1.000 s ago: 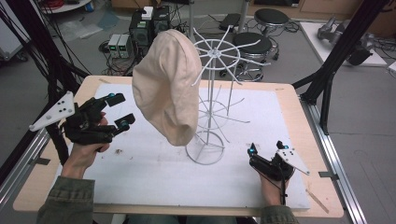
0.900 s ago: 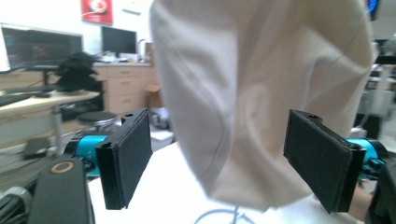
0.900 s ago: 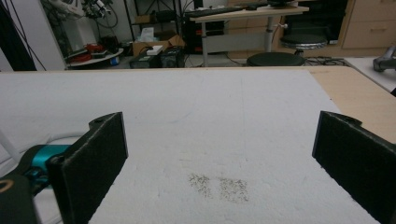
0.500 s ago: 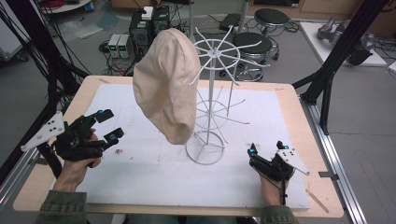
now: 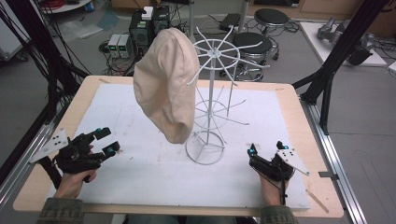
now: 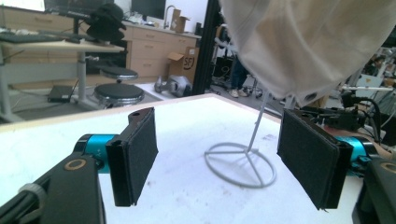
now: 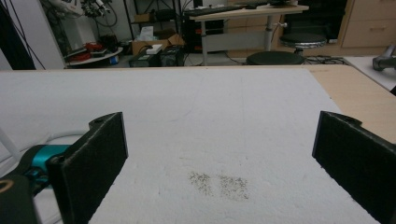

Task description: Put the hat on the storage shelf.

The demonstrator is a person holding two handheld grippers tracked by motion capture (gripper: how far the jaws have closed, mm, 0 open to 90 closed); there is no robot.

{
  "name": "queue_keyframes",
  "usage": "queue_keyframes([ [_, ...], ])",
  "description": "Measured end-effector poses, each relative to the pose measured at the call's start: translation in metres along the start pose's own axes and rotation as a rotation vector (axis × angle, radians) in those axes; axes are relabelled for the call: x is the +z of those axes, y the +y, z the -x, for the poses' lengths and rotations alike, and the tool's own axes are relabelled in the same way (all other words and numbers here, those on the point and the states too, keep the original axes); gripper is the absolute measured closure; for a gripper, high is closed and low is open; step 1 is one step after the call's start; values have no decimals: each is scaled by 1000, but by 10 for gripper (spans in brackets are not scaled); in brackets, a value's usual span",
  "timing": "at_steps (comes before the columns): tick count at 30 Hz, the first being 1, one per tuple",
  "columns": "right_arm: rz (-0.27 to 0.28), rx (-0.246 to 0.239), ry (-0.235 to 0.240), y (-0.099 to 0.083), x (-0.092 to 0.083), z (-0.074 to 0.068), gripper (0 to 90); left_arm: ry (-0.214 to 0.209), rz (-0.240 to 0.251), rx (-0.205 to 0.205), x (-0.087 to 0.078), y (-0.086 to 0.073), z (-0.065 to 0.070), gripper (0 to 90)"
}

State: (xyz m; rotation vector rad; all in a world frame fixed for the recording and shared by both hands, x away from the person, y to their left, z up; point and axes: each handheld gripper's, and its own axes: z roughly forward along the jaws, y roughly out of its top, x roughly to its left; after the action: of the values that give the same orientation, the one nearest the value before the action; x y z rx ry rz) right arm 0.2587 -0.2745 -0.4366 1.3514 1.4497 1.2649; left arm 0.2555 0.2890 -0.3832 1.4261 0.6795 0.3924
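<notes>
On the white sheet (image 5: pixel 140 116) that covers the table stands a white wire rack (image 5: pixel 211 102), and a beige cloth hat (image 5: pixel 166 86) hangs from one of its upper arms. The hat is on the rack's left side, and its lower edge ends above the sheet, so it does not touch the table. I think it is hung this way so that it keeps its shape and can be taken from below.

The left gripper (image 5: pixel 105 141) is held low near the front left corner, well apart from the rack. Its jaws stand wide apart and there is nothing between them. In the left gripper view the pads (image 6: pixel 140 151) point toward the ring base of the rack, with the hat above.

The right gripper (image 5: pixel 265 150) rests on the sheet near the front right, just beside the rack's base. In the right gripper view its jaws are also spread wide and hold nothing; between them lies bare sheet with a small dark stain (image 7: pixel 219 183).

Both hands seem to be in a waiting position, clear of the rack.
</notes>
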Motion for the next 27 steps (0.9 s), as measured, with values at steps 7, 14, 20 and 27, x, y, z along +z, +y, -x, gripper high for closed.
queue_keyframes([
  [7, 1, 9, -3, 0, 0, 0, 21, 113, -42, 16, -15, -13, -7, 273],
  [14, 9, 19, -31, 0, -2, 2, 21, 280, -17, 27, -24, -28, -14, 243],
  [20, 12, 30, -49, 0, -5, 3, 21, 441, 19, 59, -26, -37, -17, 233],
  [27, 16, 36, -53, 0, -6, 6, 21, 565, 34, 91, -25, -46, -12, 218],
])
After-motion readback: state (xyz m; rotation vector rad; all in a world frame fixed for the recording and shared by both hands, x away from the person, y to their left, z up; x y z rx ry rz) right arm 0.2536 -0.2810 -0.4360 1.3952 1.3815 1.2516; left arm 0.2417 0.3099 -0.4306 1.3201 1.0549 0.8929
